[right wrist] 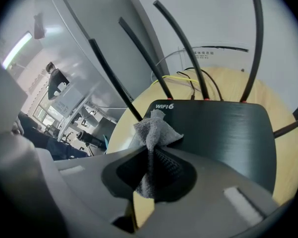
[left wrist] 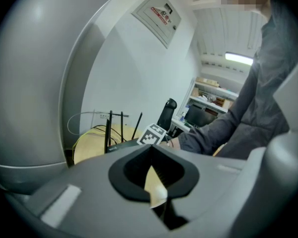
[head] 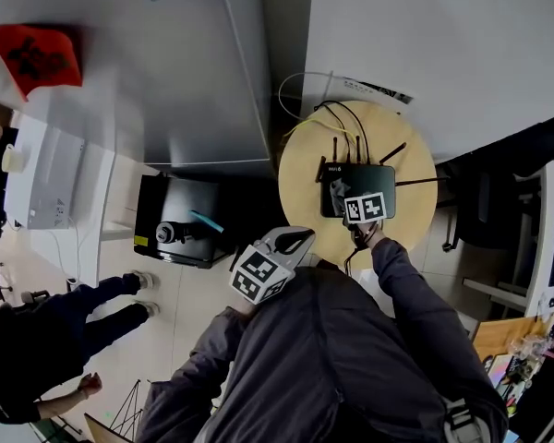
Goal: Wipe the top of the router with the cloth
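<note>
A black router with several upright antennas lies on a small round wooden table. In the right gripper view its flat top fills the middle, marked WIFI 6. My right gripper is shut on a crumpled grey cloth, which rests on the router's near left corner. In the head view that gripper sits over the router's near edge. My left gripper hangs off the table's left side, away from the router, its jaws shut on nothing.
Yellow and black cables run off the table's back to the wall. A tall grey cabinet stands left of the table, with a black box on the floor below. A person stands at far left. A black chair is at right.
</note>
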